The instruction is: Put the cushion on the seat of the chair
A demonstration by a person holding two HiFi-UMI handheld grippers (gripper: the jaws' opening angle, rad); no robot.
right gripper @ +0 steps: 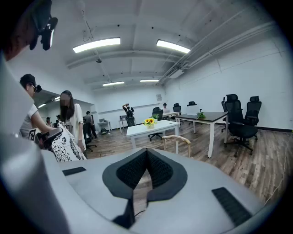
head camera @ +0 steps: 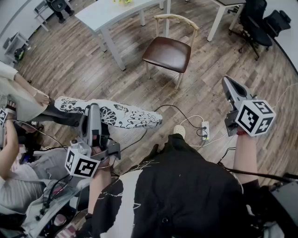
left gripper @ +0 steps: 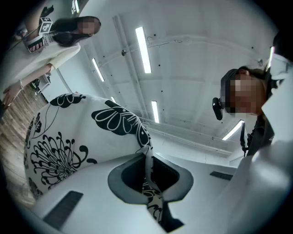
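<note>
A white cushion with black flower prints hangs in front of me, and my left gripper is shut on its edge. In the left gripper view the cushion fills the left side, with a thin fold of it pinched between the jaws of the left gripper. The chair, with a brown seat and a wooden back, stands on the floor ahead, apart from the cushion. My right gripper is raised at the right, its tips together and nothing in them. The right gripper view shows the right gripper pointing toward the chair.
A white table stands just behind the chair, and another table at the far right. Black office chairs stand in the top right corner. A power strip and cables lie on the floor near my feet. A person stands at the left.
</note>
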